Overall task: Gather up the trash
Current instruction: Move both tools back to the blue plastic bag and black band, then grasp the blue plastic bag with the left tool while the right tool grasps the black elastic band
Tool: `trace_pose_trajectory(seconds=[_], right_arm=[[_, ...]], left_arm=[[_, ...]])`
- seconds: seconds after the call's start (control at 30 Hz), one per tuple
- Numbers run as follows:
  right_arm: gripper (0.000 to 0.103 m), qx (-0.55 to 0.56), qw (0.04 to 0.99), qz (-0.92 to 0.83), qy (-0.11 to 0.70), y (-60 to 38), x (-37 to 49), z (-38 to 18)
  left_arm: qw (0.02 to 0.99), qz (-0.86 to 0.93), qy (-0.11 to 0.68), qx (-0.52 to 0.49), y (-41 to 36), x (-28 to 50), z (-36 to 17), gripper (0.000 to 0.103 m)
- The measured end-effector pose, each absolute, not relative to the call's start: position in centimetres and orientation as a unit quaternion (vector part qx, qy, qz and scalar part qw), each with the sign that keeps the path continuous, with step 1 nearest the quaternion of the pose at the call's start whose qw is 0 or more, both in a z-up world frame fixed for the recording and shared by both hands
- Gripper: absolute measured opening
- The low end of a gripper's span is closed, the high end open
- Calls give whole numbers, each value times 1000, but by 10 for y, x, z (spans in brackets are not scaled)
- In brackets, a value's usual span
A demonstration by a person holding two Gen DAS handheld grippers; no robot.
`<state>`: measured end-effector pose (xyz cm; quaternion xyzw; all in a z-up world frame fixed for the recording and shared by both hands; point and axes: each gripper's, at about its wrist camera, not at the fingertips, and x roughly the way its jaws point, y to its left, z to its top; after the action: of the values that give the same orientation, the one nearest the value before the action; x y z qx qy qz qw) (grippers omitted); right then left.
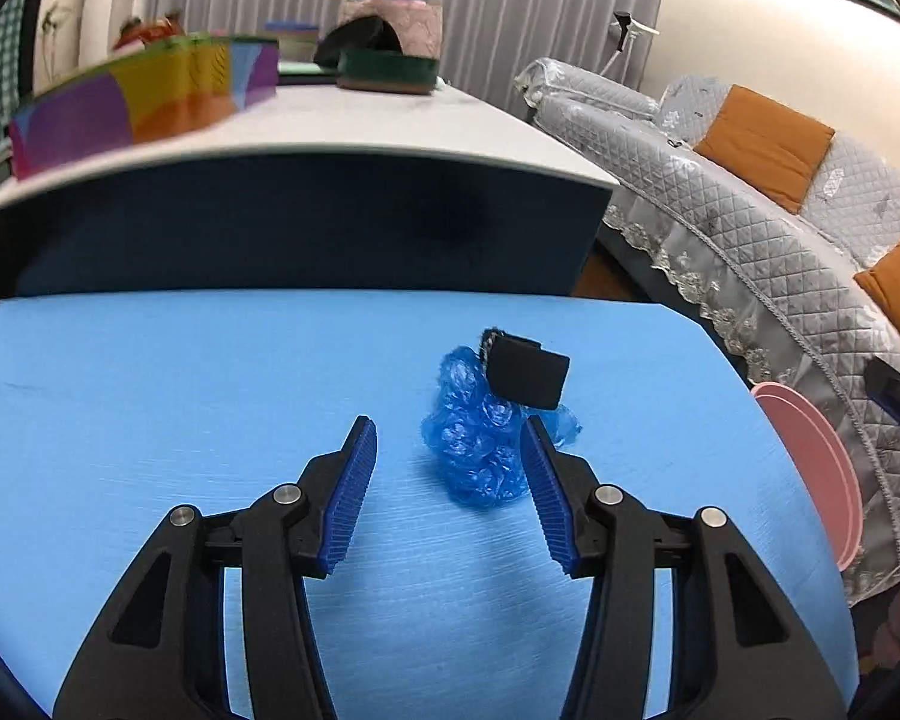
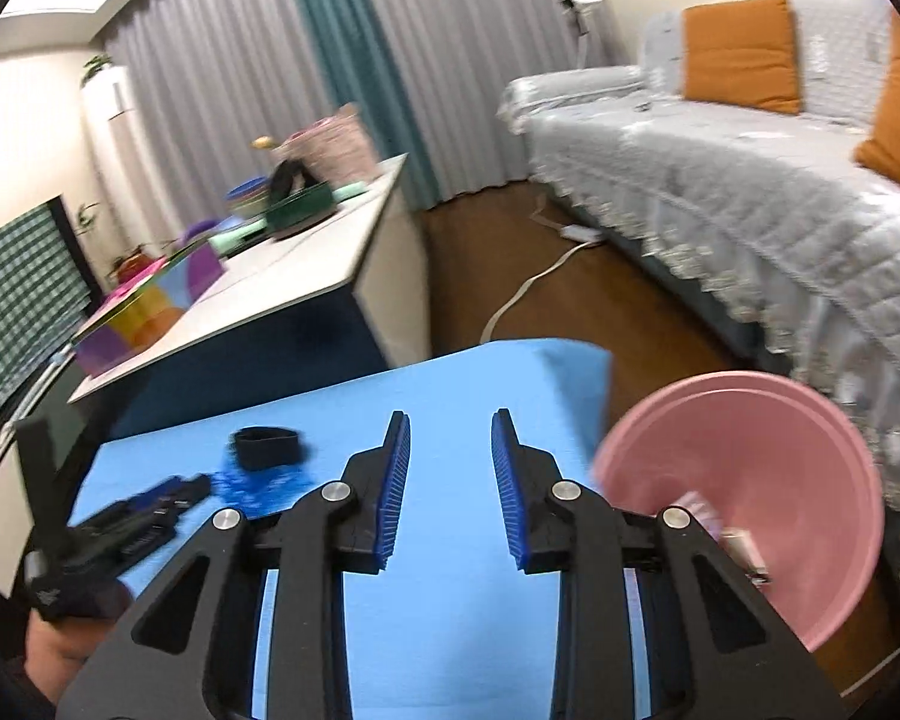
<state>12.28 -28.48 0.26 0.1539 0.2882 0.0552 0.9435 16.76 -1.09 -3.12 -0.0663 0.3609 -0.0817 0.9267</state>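
Observation:
A crumpled blue plastic wad lies on the blue mat, with a black band leaning on its far side. My left gripper is open just above the mat, its right finger touching the wad's right side. In the right wrist view the wad and black band lie at the left, with the left gripper beside them. My right gripper is open and empty over the mat's right part. A pink bin with some scraps in it stands right of the mat.
A white-topped cabinet behind the mat carries a colourful box, a green tray and a pink basket. A grey quilted sofa with orange cushions runs along the right. A white cable lies on the wood floor.

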Motion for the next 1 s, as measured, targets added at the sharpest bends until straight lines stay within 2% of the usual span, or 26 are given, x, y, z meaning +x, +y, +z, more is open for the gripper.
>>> trace_pose_trajectory(seconds=[0.17,0.2,0.23,0.27,0.3,0.37,0.5,0.57,0.77,0.8,0.83,0.9,0.93,0.97,1.0], right_arm=[[32,153,935,100,306,-245,144,1],[33,156,932,107,310,-240,147,0],[34,158,928,118,317,-233,155,-2],[34,158,925,124,321,-227,159,-3],[35,158,923,131,325,-220,164,-4],[42,163,917,148,334,-206,176,-6],[48,160,900,183,362,-174,198,-16],[55,155,895,185,376,-161,207,-24],[54,137,885,178,408,-140,220,-42],[53,134,884,178,412,-137,221,-44],[47,134,883,179,413,-137,221,-45],[29,136,880,185,417,-137,221,-47],[15,134,879,187,417,-137,221,-48],[5,133,879,192,416,-137,220,-47],[5,132,880,192,414,-138,218,-47]], left_arm=[[919,-97,373,-88,-17,176,-43,50],[916,-100,379,-87,-19,180,-46,46],[914,-100,384,-88,-18,180,-49,41],[911,-103,387,-94,-15,181,-53,27],[908,-108,391,-105,-13,182,-55,18],[905,-118,391,-118,-9,181,-56,7],[903,-128,392,-119,-8,175,-58,5],[903,-129,393,-117,-6,172,-58,4],[902,-128,395,-116,3,166,-57,4],[902,-127,396,-117,4,166,-57,4],[901,-126,397,-120,6,165,-57,4],[901,-126,397,-122,7,166,-56,4],[902,-126,396,-121,7,165,-55,4],[902,-126,395,-120,7,164,-54,4],[903,-126,393,-118,7,163,-52,4]])
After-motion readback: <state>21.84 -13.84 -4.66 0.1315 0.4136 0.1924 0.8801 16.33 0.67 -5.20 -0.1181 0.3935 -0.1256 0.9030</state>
